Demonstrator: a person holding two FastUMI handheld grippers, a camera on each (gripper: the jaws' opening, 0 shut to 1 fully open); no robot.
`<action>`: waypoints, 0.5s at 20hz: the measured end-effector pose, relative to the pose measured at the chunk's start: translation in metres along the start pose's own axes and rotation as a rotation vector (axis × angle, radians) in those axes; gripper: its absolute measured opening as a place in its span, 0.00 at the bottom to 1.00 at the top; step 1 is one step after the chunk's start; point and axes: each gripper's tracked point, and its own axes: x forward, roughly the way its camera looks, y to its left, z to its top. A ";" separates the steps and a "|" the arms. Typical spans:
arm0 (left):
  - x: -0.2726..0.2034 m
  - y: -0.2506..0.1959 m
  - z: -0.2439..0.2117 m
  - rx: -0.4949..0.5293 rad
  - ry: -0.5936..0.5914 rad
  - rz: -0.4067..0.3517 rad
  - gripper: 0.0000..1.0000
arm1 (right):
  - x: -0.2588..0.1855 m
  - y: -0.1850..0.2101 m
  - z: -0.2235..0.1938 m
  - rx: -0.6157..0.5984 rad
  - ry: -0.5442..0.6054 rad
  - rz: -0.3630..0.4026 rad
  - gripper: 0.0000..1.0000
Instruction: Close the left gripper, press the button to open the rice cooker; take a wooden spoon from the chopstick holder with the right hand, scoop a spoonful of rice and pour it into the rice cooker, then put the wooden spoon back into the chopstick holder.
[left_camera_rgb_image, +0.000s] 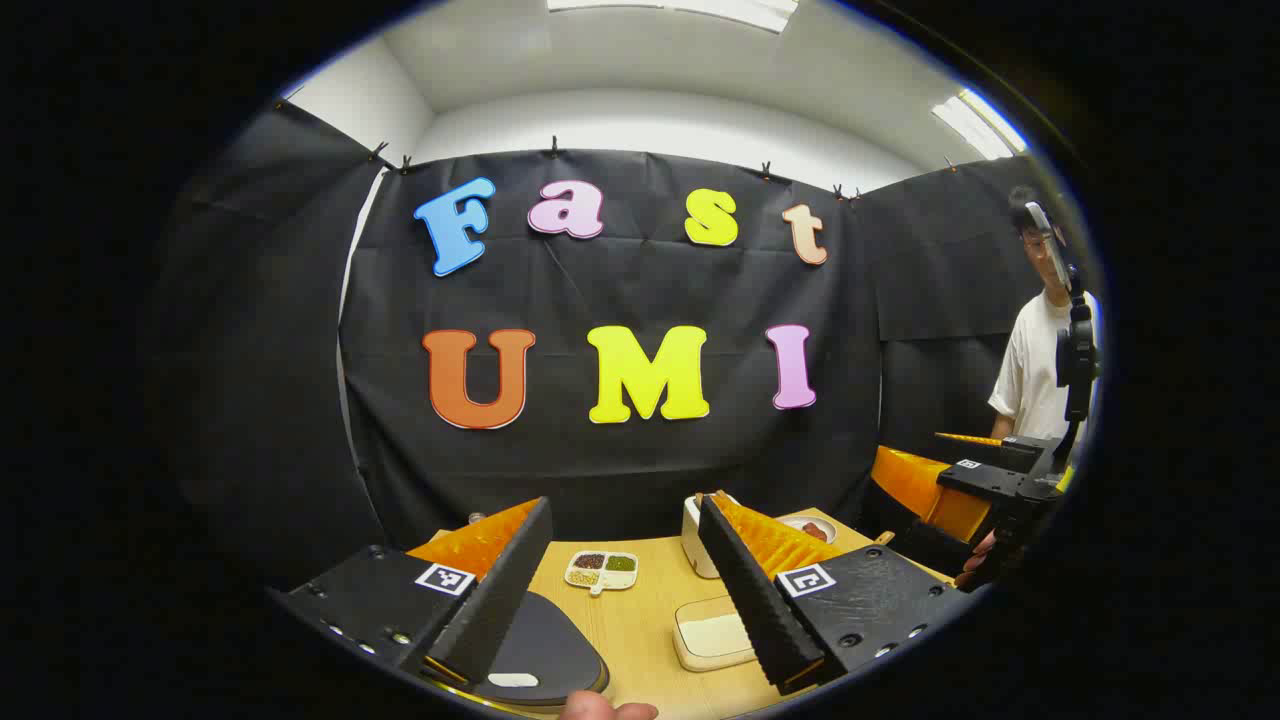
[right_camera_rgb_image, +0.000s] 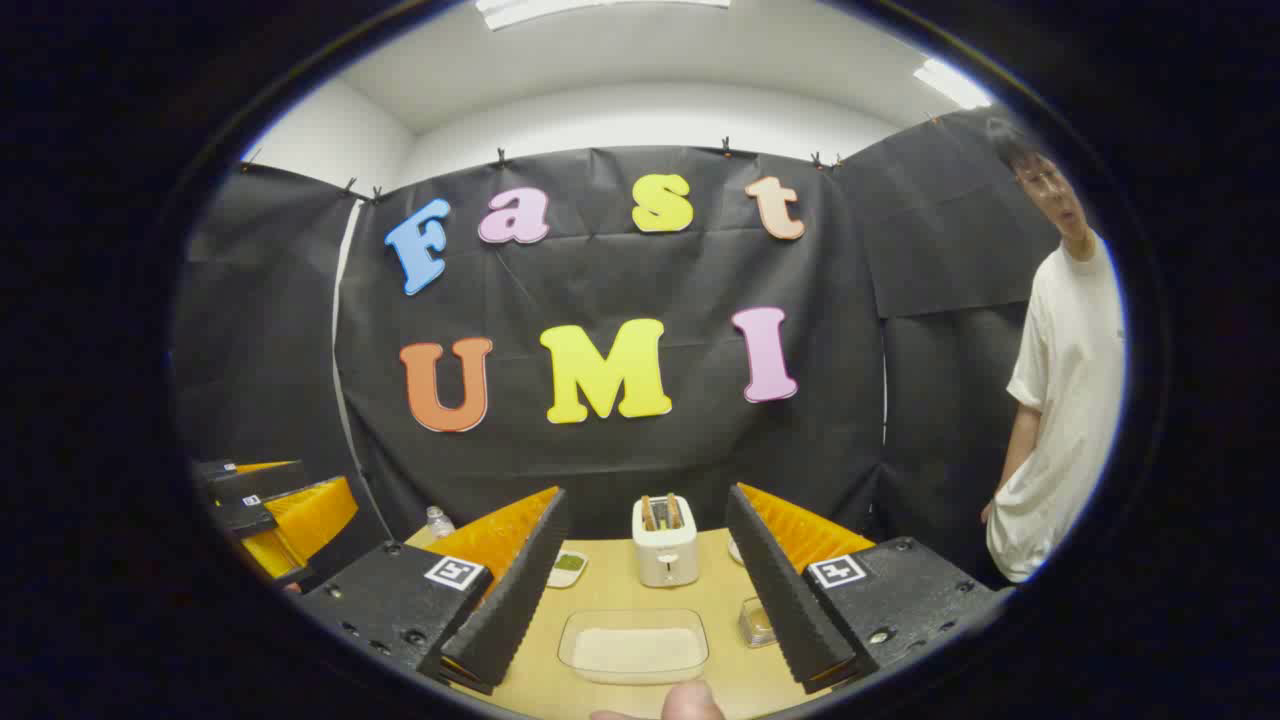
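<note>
Fingers (left_camera_rgb_image: 500, 590) of your left gripper (left_camera_rgb_image: 620, 600) stand apart, holding nothing; the rice cooker (left_camera_rgb_image: 545, 650) lies at seven o'clock, just below them.

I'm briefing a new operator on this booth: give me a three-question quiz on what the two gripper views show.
1. True or false: the left tongs are shut.
2. In the right gripper view, what lies between the open right tongs: A) rice tray B) kettle C) plate?
3. What stands behind the tray?

Key: 1 false, they are open. 2 A. 3 a white toaster.
</note>
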 end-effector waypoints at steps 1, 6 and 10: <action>-0.001 0.001 -0.001 0.000 0.002 0.004 0.94 | 0.002 0.001 -0.001 0.001 0.003 0.003 1.00; -0.003 0.013 -0.002 0.007 0.014 0.034 0.94 | 0.008 0.006 -0.004 0.015 0.012 0.013 1.00; -0.007 0.023 -0.005 0.017 0.024 0.066 0.95 | 0.011 0.008 -0.006 0.025 0.014 0.025 1.00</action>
